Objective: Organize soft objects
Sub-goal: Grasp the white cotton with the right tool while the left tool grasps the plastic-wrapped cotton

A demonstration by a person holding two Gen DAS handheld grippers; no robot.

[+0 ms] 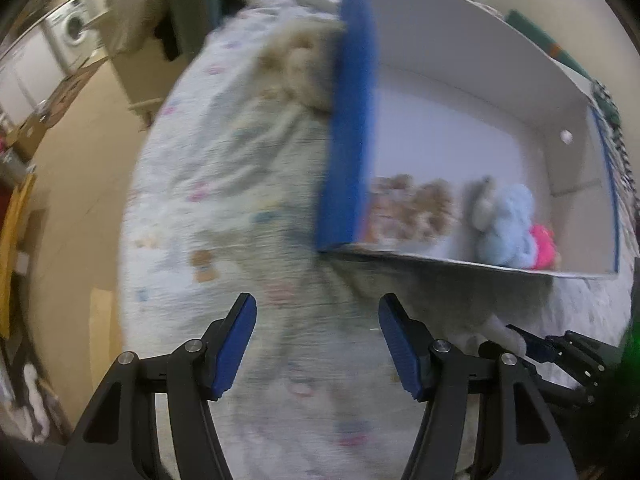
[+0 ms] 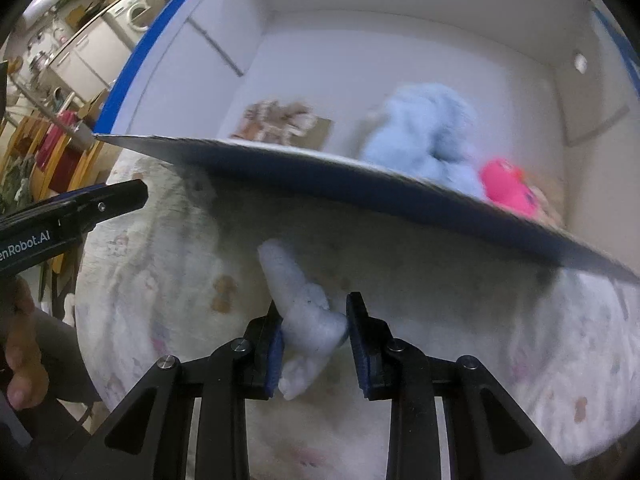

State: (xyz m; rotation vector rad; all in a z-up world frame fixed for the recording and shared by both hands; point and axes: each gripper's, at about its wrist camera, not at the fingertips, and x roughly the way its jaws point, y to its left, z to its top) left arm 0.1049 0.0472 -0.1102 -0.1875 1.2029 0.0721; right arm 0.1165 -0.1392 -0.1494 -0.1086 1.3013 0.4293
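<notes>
White plush (image 2: 308, 320) in right tool (image 2: 314, 340); box (image 2: 400, 196) holds perhaps four toys.

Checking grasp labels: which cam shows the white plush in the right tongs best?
Right wrist: the white plush sits large and central between the right tongs. The left wrist view shows only a blurred bit of it at the lower right.

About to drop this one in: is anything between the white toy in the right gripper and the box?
Only the box's near wall. The white toy, pinched in the right gripper, sits below that rim, so it likely has to be lifted over. Beyond it, the blue plush and pink toy sit by that wall; bare floor lies behind them.
</notes>
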